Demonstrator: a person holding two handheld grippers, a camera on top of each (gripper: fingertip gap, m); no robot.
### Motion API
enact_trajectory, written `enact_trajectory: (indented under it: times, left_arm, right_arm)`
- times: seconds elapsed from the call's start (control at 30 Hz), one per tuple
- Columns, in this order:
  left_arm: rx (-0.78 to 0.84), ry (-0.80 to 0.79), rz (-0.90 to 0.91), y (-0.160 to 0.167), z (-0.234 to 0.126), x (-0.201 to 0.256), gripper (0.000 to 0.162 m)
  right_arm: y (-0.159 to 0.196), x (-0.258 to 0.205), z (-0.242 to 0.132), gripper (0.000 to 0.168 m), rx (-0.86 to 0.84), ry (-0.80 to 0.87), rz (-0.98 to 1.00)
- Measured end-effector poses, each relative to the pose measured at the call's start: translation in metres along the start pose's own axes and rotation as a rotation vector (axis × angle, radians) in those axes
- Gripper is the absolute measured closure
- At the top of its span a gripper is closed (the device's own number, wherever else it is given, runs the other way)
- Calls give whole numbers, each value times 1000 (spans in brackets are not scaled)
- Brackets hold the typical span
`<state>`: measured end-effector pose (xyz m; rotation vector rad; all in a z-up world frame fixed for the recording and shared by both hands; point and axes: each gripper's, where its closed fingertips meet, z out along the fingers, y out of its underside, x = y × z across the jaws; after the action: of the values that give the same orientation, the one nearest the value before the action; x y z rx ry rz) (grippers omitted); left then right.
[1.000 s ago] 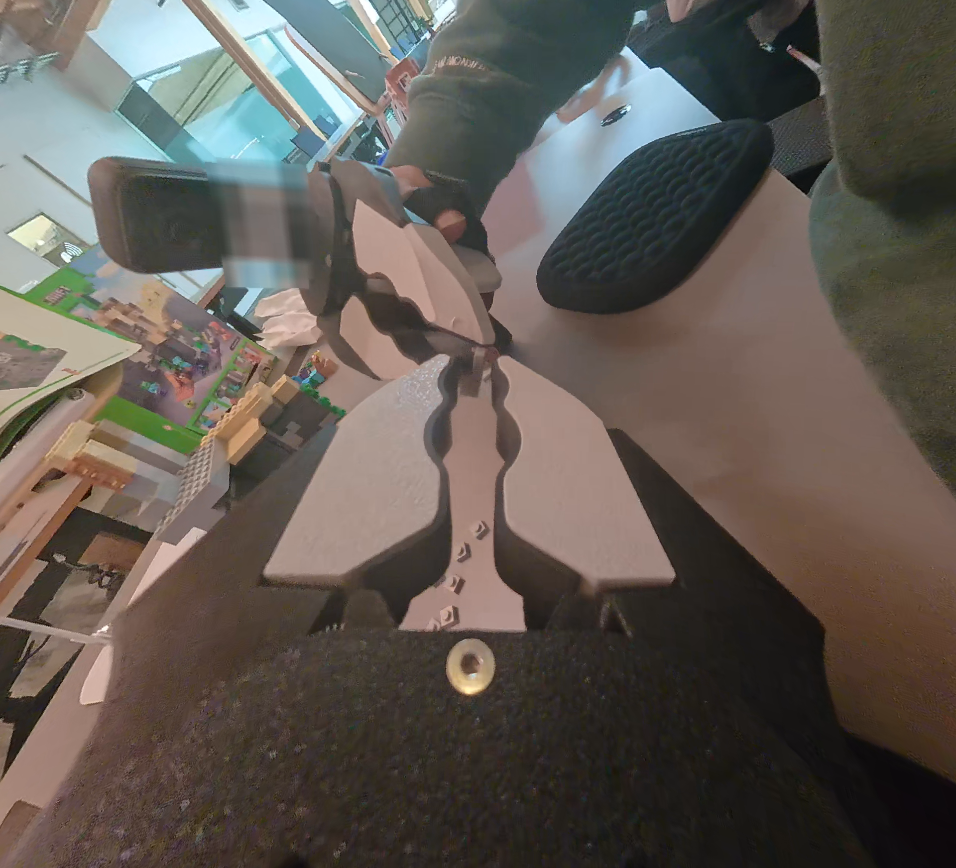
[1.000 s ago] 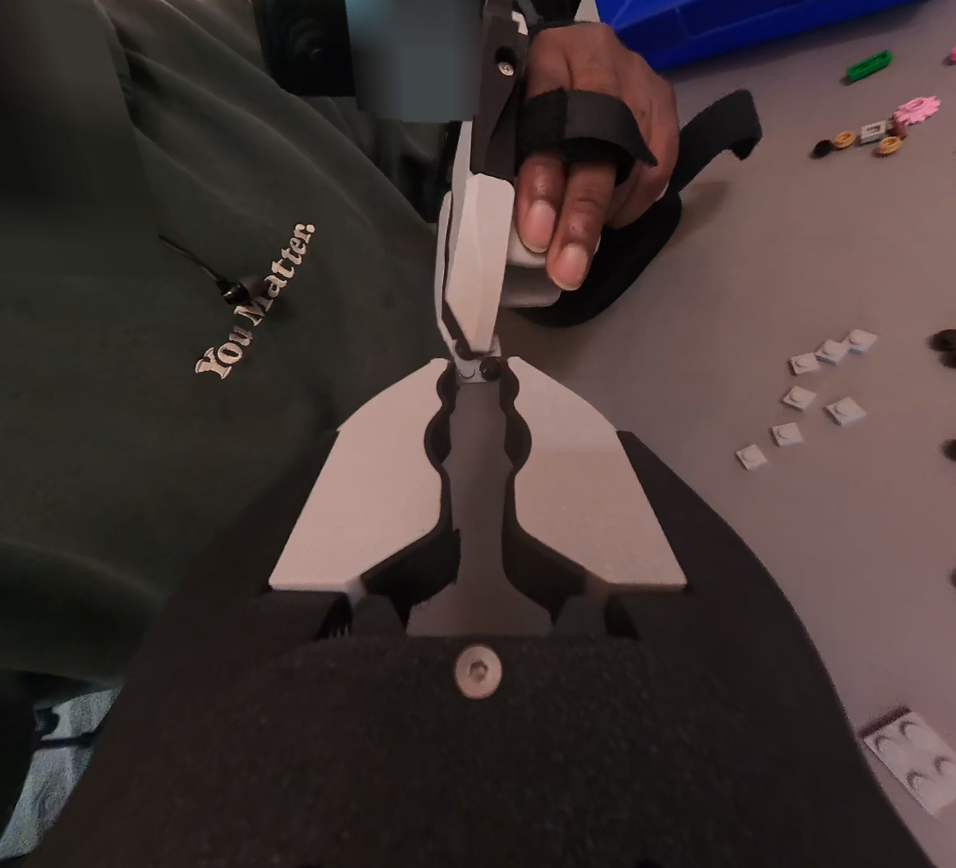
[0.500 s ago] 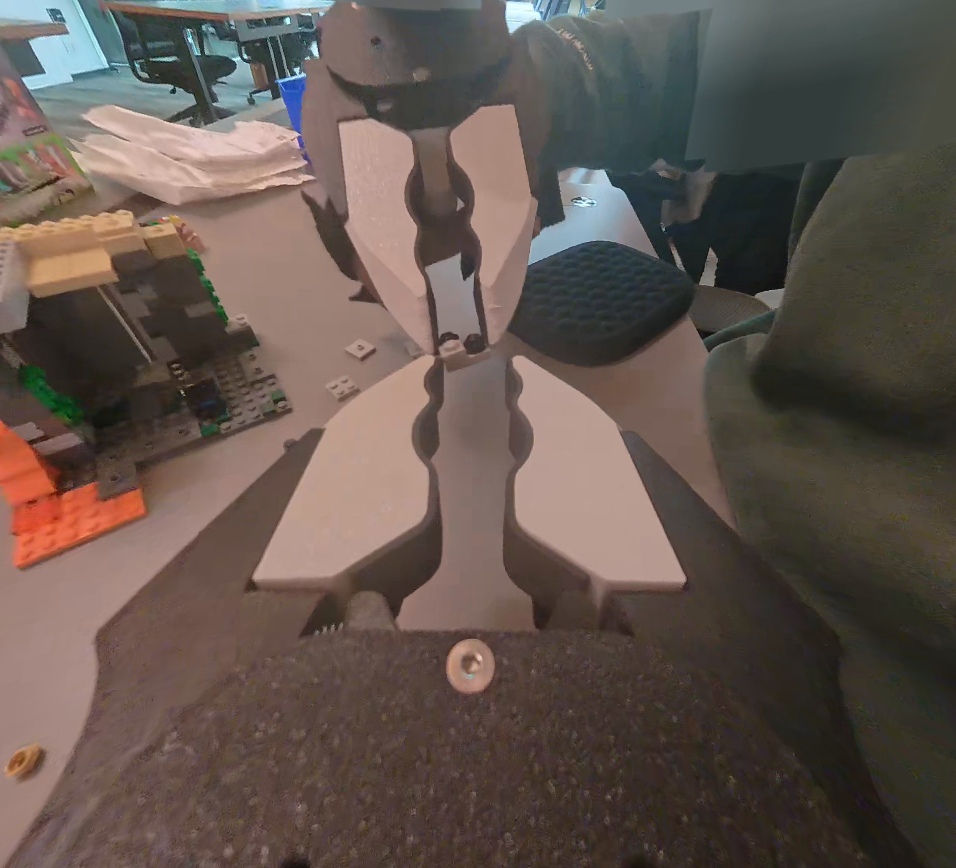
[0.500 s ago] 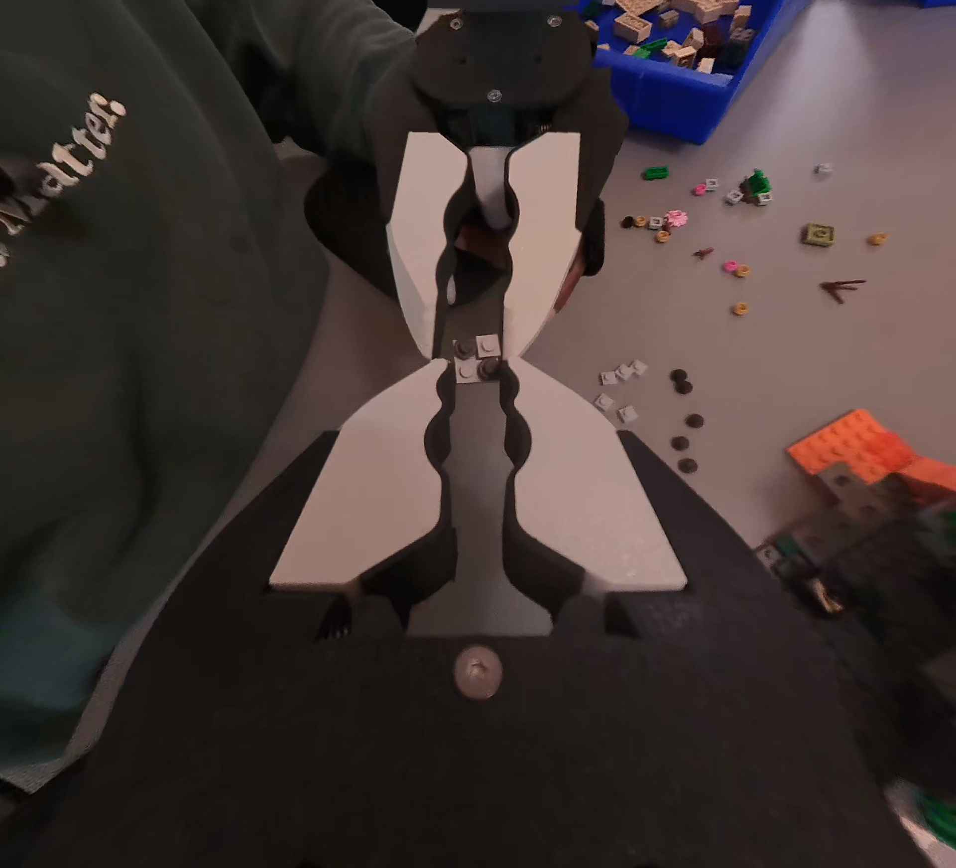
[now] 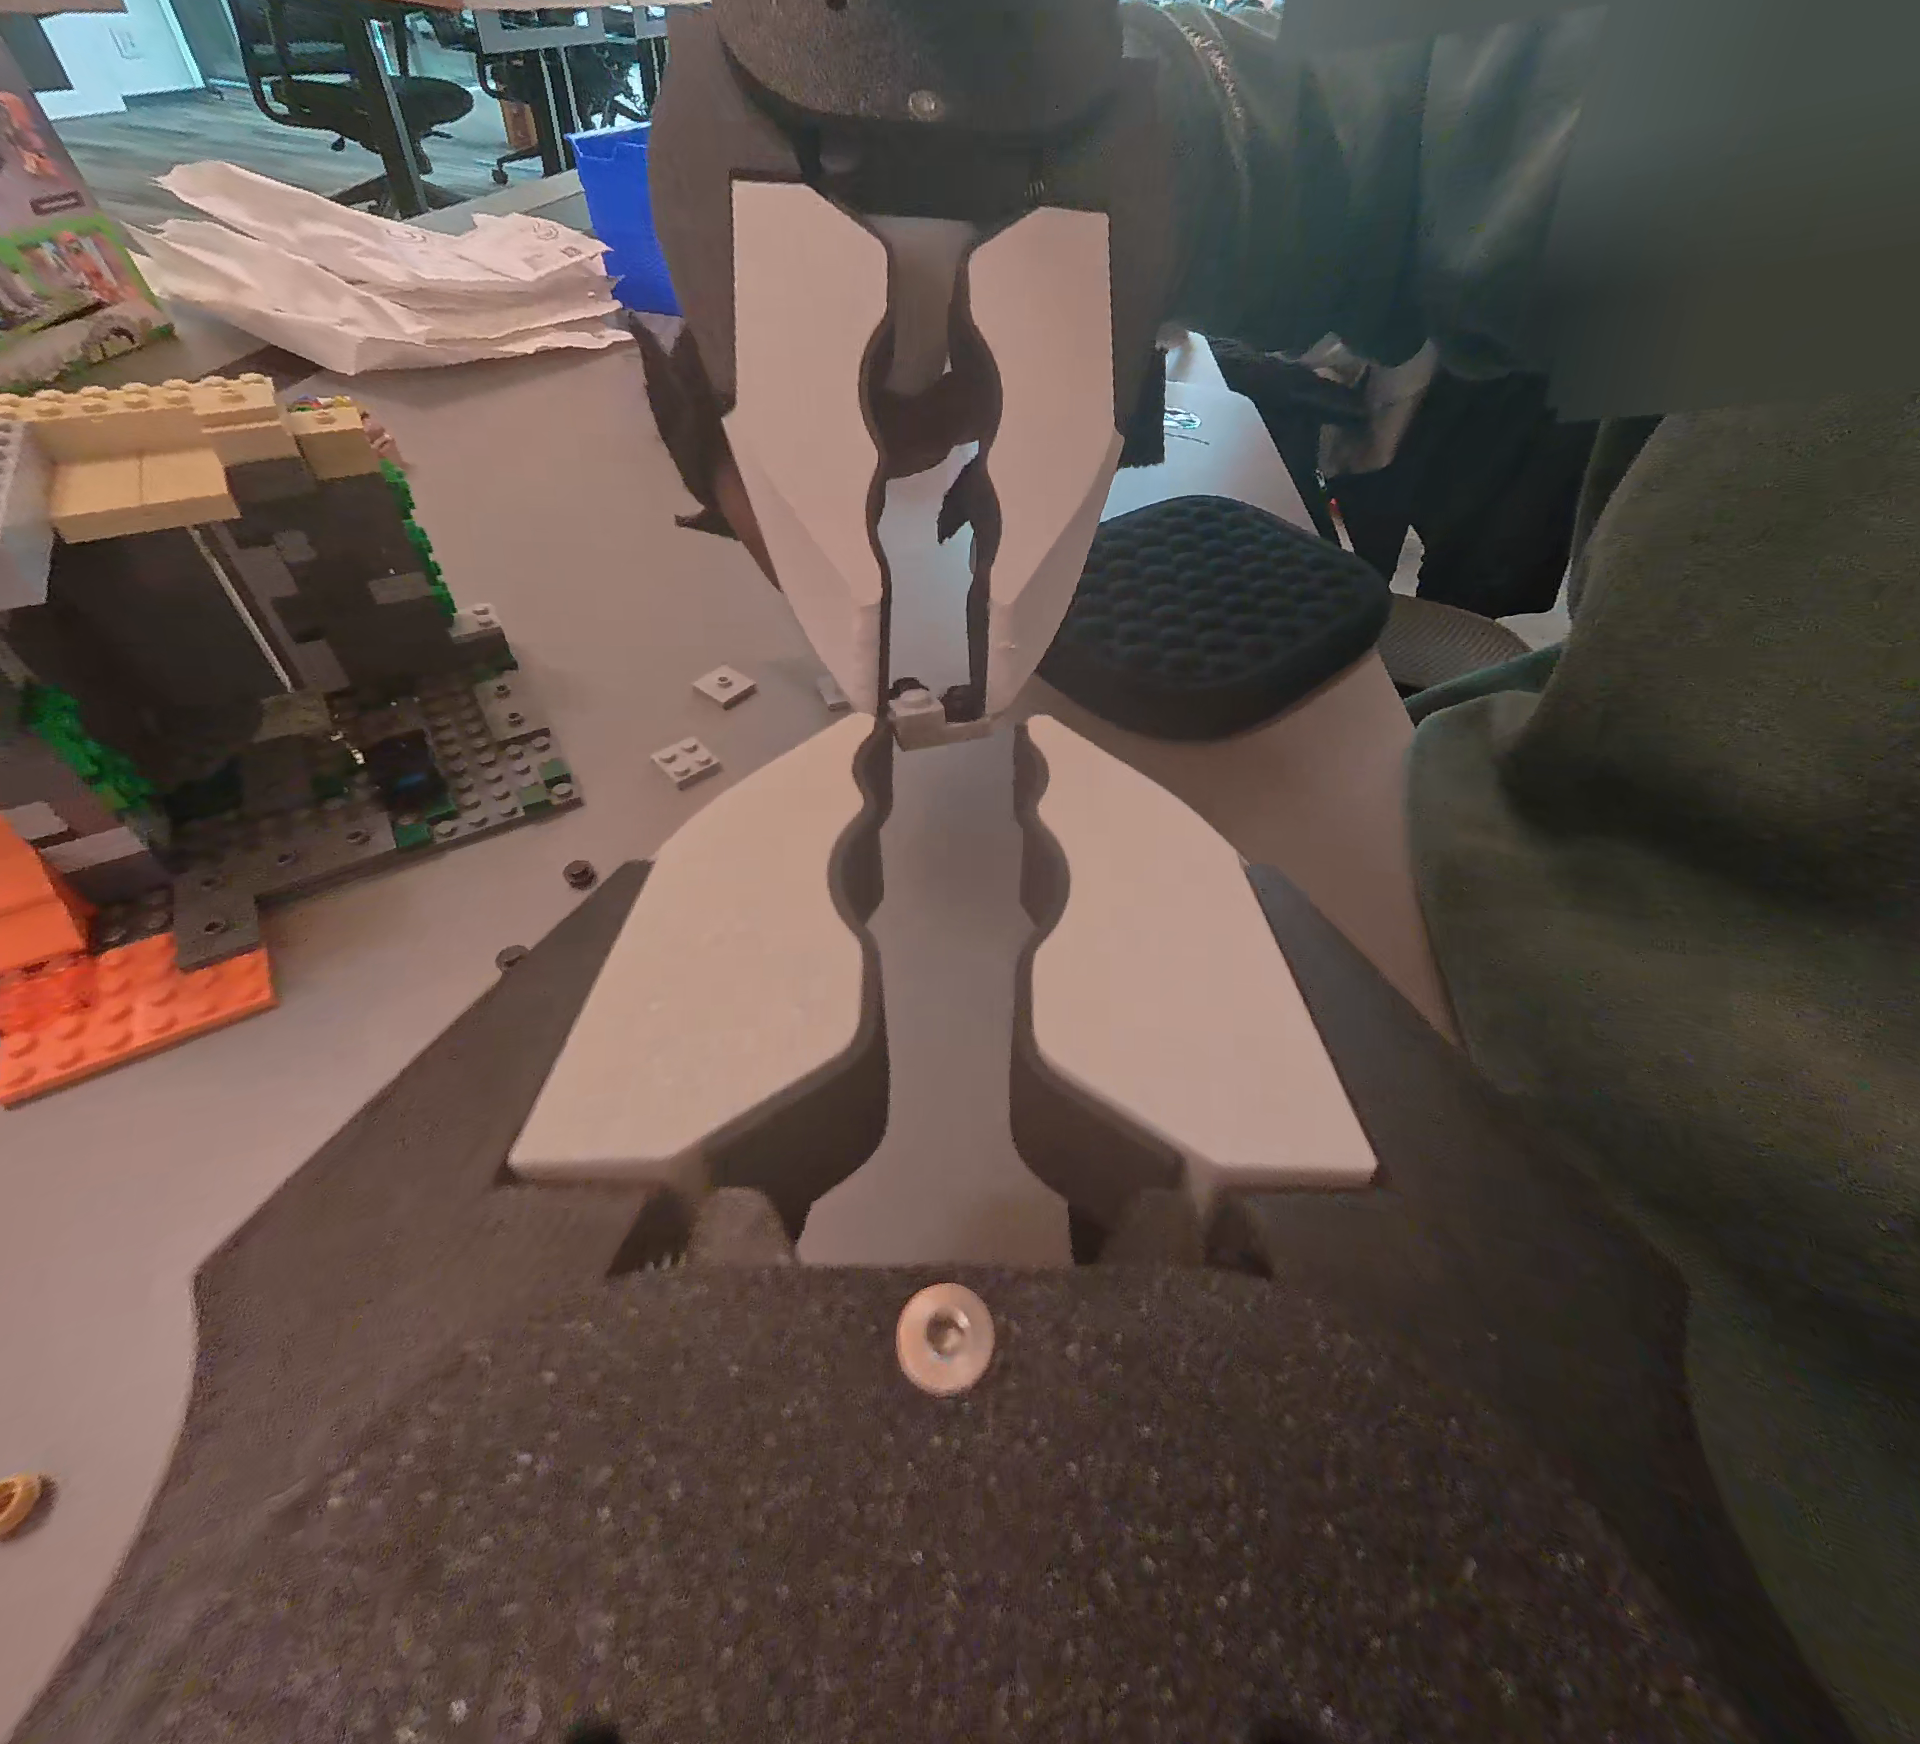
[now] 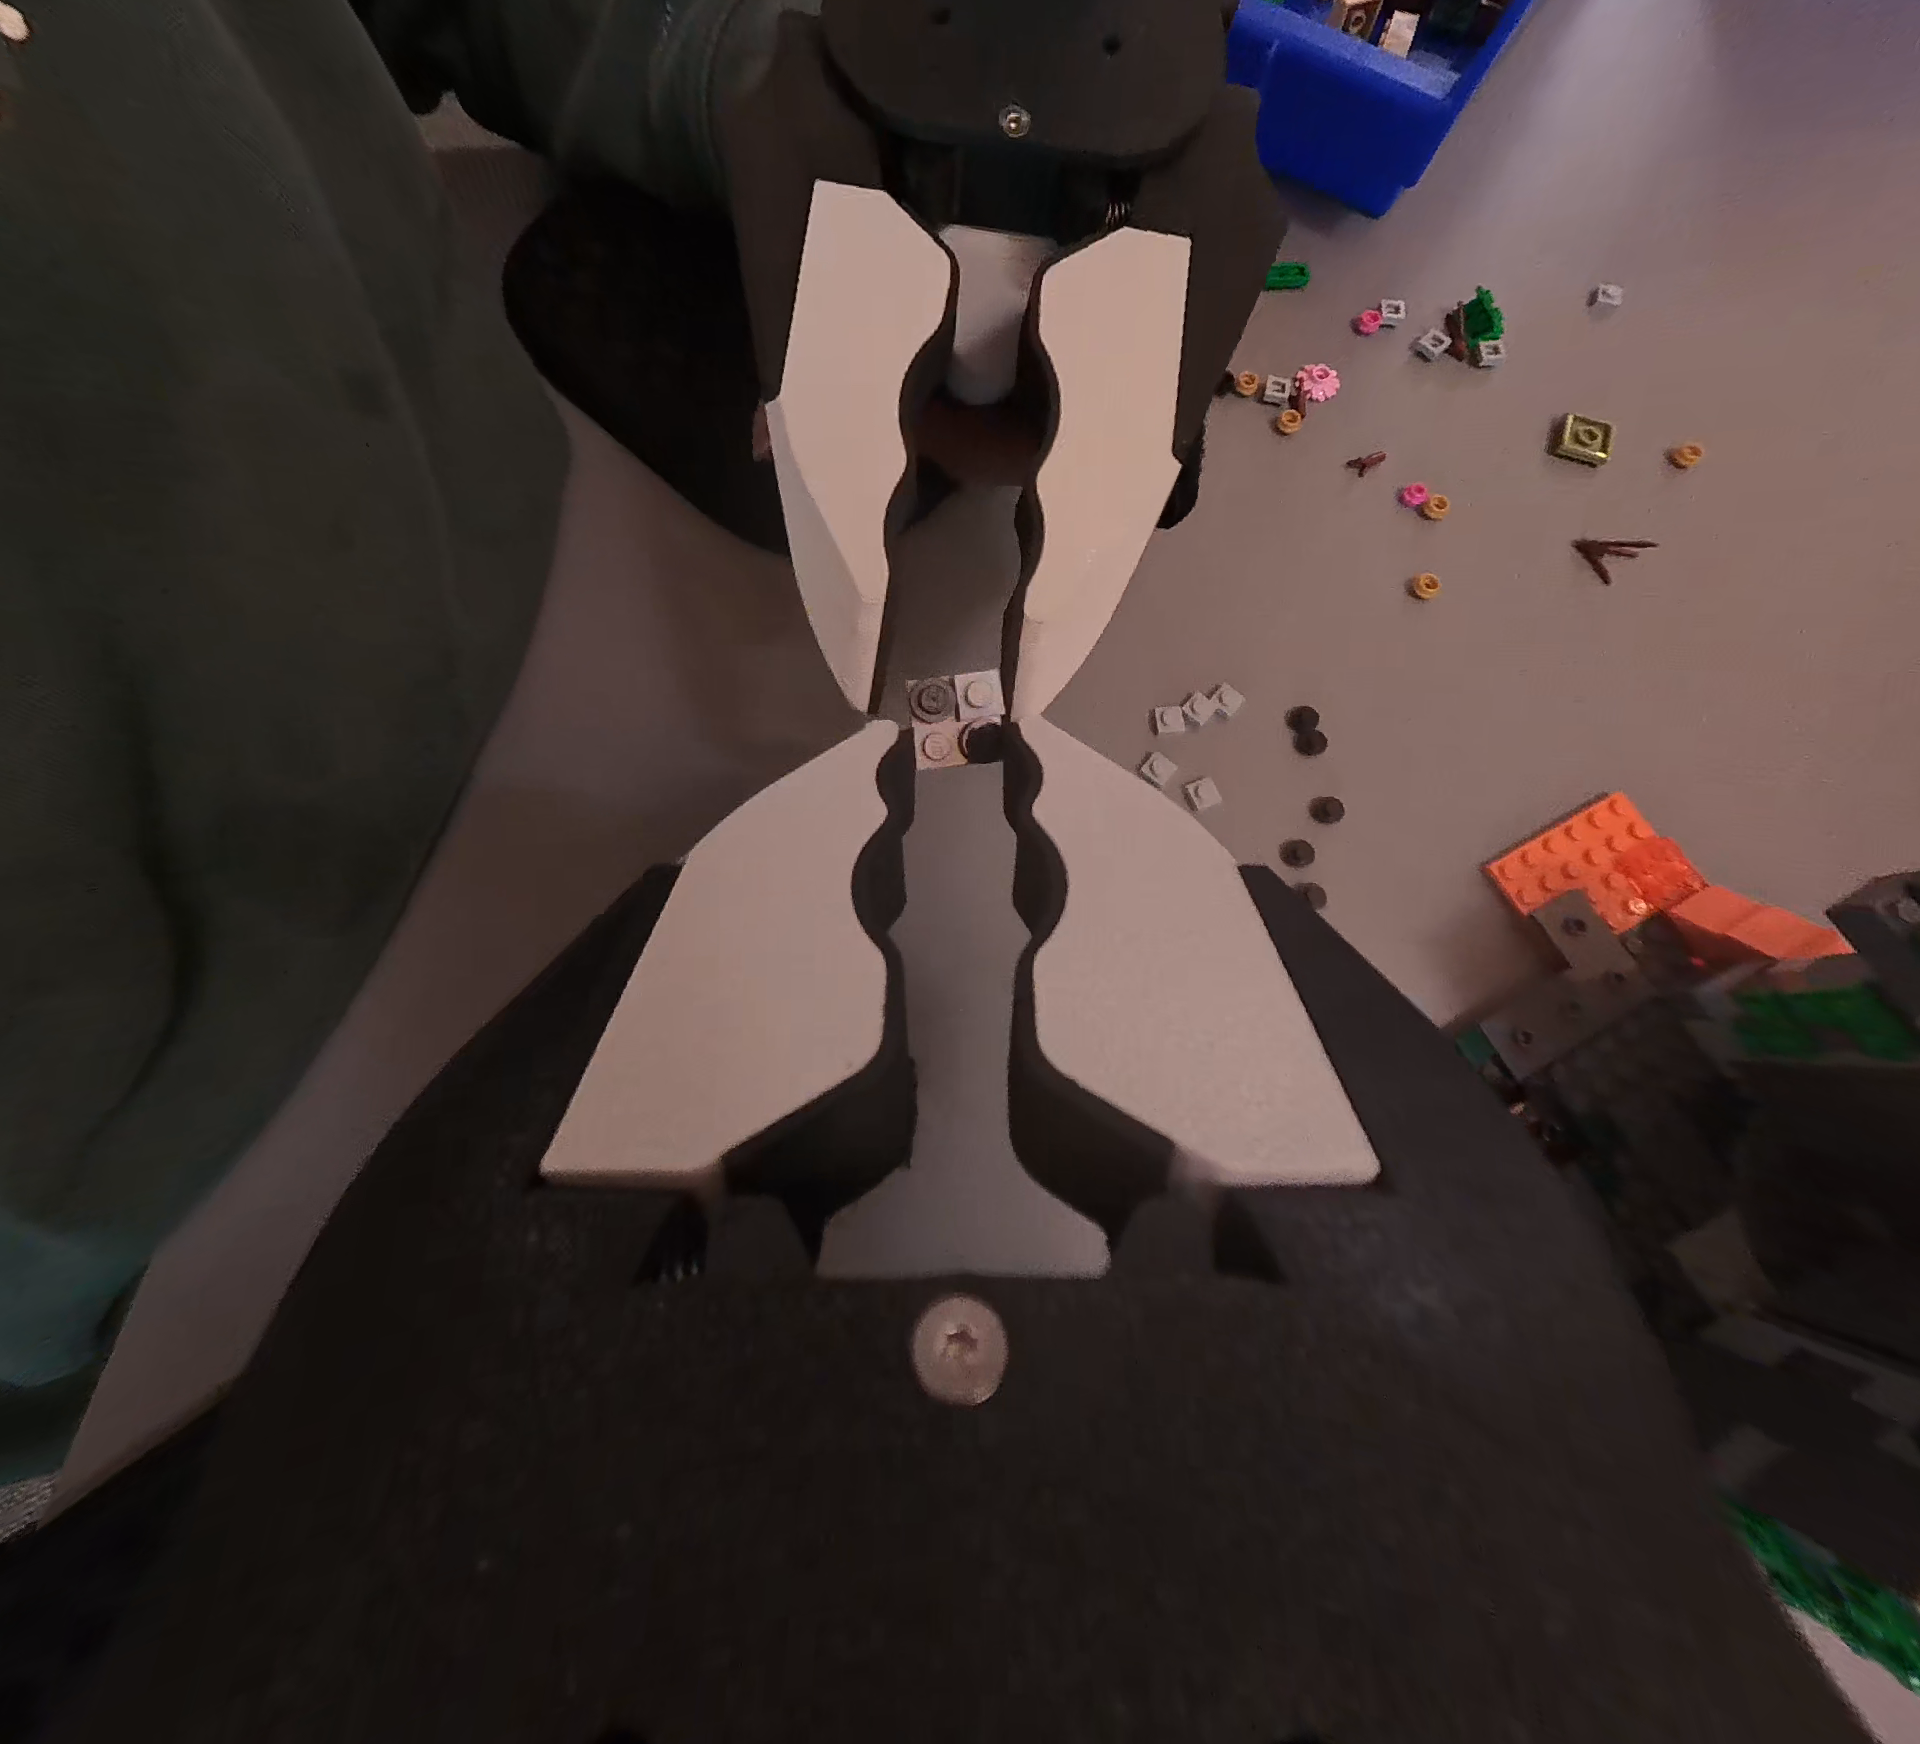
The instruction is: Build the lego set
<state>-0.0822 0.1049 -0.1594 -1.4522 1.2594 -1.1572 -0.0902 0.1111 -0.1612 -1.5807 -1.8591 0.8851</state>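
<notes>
My two grippers meet tip to tip above the table. A small grey plate with tiny round and square pieces on its studs sits between them. My right gripper is shut on the plate's sides. My left gripper straddles the plate's other end. Its jaws stand slightly wider than the plate, with a thin gap on one side. The right gripper comes in from the top of the left wrist view. The left gripper comes in from the top of the right wrist view.
A half-built Lego model on orange and grey baseplates stands at the left, also in the right wrist view. Small loose pieces lie scattered. There is also a blue parts bin, a black mesh pad, paper bags and a green sleeve. My two grippers' fingertips are within a few centimetres of each other.
My left gripper has turned from side-on to face the right gripper head-on, and its jaws have widened a little. The right gripper has kept hold of the plate.
</notes>
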Motion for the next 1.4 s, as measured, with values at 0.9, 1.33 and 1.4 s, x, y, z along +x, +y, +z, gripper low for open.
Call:
enact_trajectory:
  times: [0.9, 1.33, 1.4]
  left_arm:
    - [177, 6, 207, -25, -14, 11, 146]
    - [157, -77, 310, -23, -13, 6, 143]
    - [143, -87, 327, -21, -13, 5, 146]
  right_arm:
    - [-27, -9, -10, 149, 233, 92, -72]
    - [-25, -4, -8, 152, 130, 263, -163]
    - [-24, -4, -8, 152, 112, 275, -175]
